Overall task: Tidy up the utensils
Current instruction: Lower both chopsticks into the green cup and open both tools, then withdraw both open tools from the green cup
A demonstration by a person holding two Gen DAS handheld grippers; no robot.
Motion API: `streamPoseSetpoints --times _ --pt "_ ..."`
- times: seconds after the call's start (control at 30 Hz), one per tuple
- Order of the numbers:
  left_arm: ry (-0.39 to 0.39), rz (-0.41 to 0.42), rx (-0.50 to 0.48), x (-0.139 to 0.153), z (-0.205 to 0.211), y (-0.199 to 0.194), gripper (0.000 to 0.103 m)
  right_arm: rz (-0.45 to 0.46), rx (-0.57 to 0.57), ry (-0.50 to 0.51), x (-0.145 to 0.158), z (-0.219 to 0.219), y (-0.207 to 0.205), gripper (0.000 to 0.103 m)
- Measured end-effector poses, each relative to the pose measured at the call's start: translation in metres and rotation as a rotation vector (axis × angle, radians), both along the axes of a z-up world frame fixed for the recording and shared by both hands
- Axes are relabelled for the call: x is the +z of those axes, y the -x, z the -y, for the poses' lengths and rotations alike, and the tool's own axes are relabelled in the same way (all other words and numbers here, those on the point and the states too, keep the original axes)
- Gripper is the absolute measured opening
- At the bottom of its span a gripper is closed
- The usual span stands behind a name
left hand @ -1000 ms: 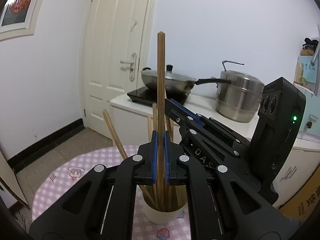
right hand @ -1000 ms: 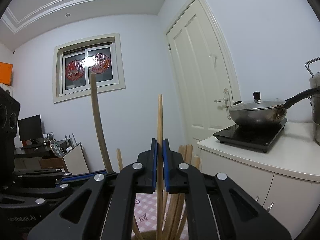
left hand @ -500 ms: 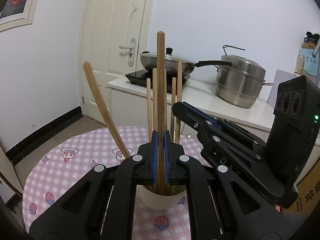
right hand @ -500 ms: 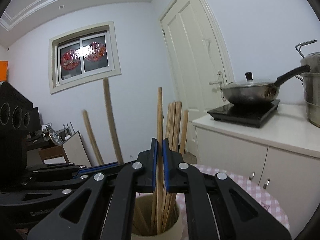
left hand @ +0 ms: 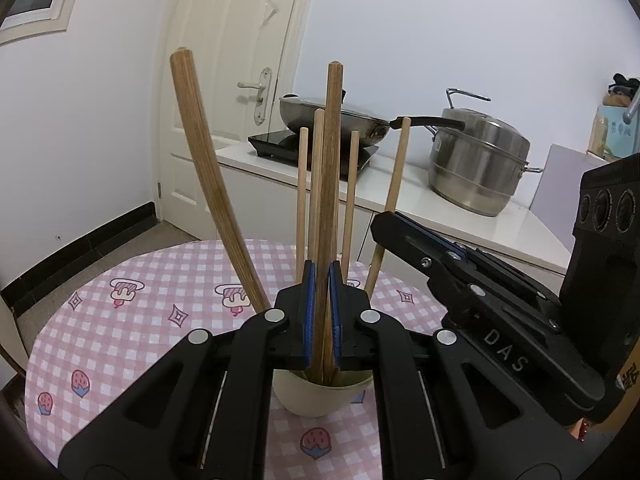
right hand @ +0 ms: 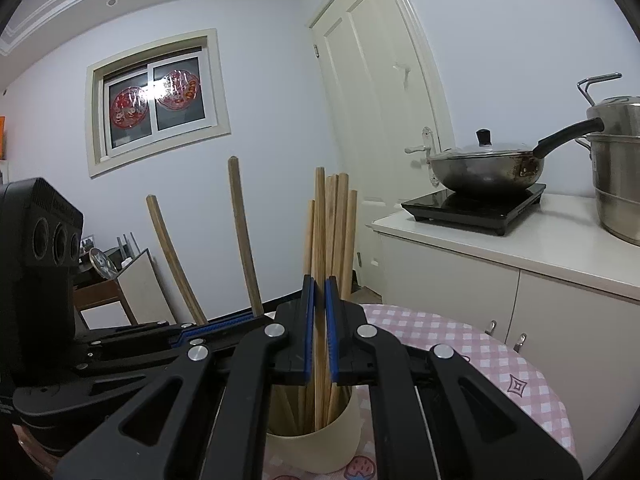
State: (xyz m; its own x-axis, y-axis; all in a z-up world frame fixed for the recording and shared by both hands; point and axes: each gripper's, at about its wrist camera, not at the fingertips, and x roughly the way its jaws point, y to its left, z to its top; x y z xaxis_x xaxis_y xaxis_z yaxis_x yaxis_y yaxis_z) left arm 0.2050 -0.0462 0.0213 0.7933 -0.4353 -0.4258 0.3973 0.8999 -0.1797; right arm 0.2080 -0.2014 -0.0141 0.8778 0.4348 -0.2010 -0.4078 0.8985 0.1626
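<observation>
Round table with pink checked cloth [left hand: 132,320], cream holder cup [left hand: 320,398] at 6 o'clock in the left wrist view, already bristling with chopsticks and a thick curved wooden stick [left hand: 208,184] leaning out toward 11 o'clock. Behind, at 1 to 2 o'clock, counter with steel steamer pot [left hand: 478,168] and lidded wok [left hand: 332,114] on an induction plate.

Step in hand, by judgement: seating two sticks into the cup at once. Left gripper [left hand: 320,312] pinched narrow on a dark thick chopstick [left hand: 333,152], upright, lower end down inside the cup. Right gripper [right hand: 318,330] clamped narrow on a pale chopstick [right hand: 319,224], also upright, tip inside the same cup [right hand: 320,444], among the bundle.

Next move likely calls for: jaws released, both grippers drawn straight back and up, no snagging of neighbouring sticks, no tipping of the light cup. Bottom contact not visible.
</observation>
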Motion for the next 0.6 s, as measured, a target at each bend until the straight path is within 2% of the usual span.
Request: streamPoseSetpoints --times 0.27,0.3,0.43,0.6 --pt "0.008 -0.029 -0.010 0.000 -0.001 -0.005 0.011 -0.017 -0.021 -0.022 0.000 0.003 0.000 0.007" --pt "0.007 -0.039 -0.018 -0.001 0.000 -0.006 0.022 -0.019 -0.021 -0.024 0.000 0.004 0.000 0.007" --pt "0.029 -0.033 0.007 -0.001 -0.005 -0.006 0.047 -0.030 -0.034 -0.050 0.001 0.011 -0.001 0.007" --pt "0.020 -0.022 -0.006 0.001 -0.004 -0.002 0.047 -0.033 -0.047 -0.056 0.002 0.014 0.001 0.007"
